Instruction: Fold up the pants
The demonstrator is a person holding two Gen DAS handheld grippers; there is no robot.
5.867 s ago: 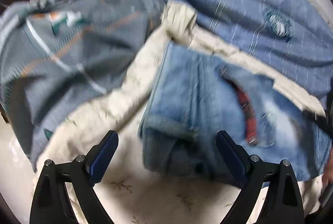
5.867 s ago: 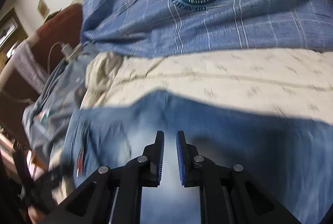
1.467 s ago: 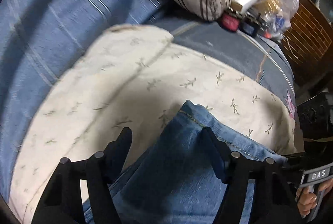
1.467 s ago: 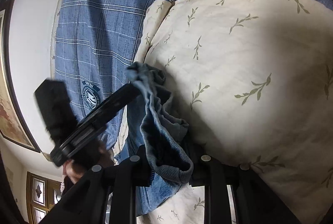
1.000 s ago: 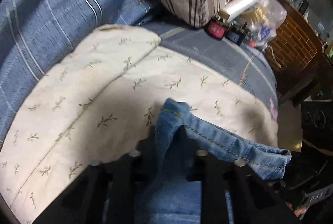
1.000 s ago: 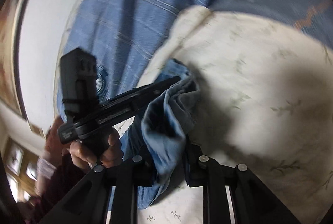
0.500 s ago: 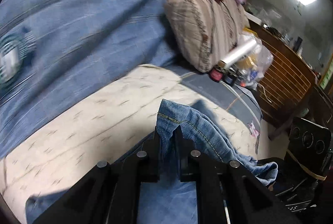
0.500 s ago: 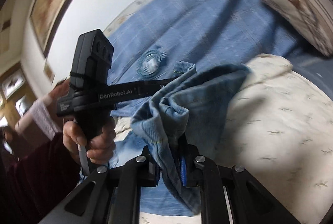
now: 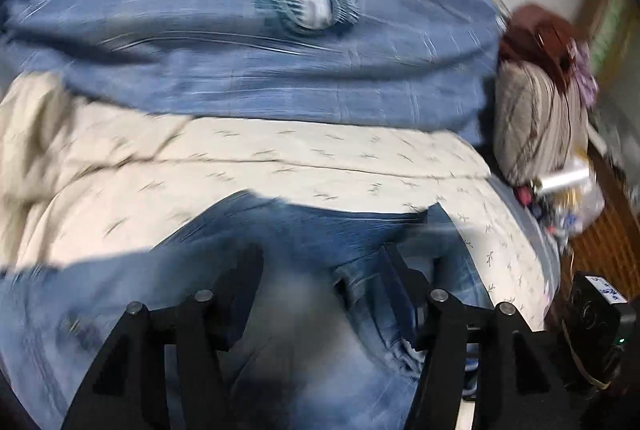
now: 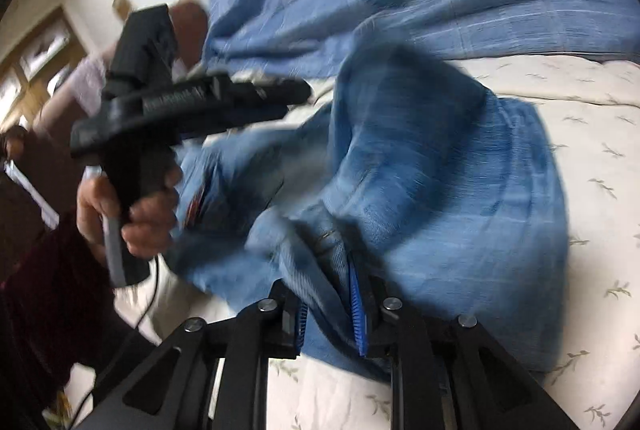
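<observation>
The left tongs (image 9: 320, 294) have just opened and let go of the jeans (image 10: 420, 170) – the folded-over leg now lies on the bed (image 10: 600, 134), while the right tongs (image 10: 330, 310) still pinch its hem.

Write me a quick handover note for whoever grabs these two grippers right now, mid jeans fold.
Left gripper: open, over the jeans, holding nothing.
Right gripper: shut on a bunched denim edge.
Jeans: on the cream leaf-print quilt, one end carried over the rest and heaped, not flat. The blue plaid blanket lies behind.
Done: first fold brought across.
Left: lay the held edge down, release, smooth, and probably fold once more.
</observation>
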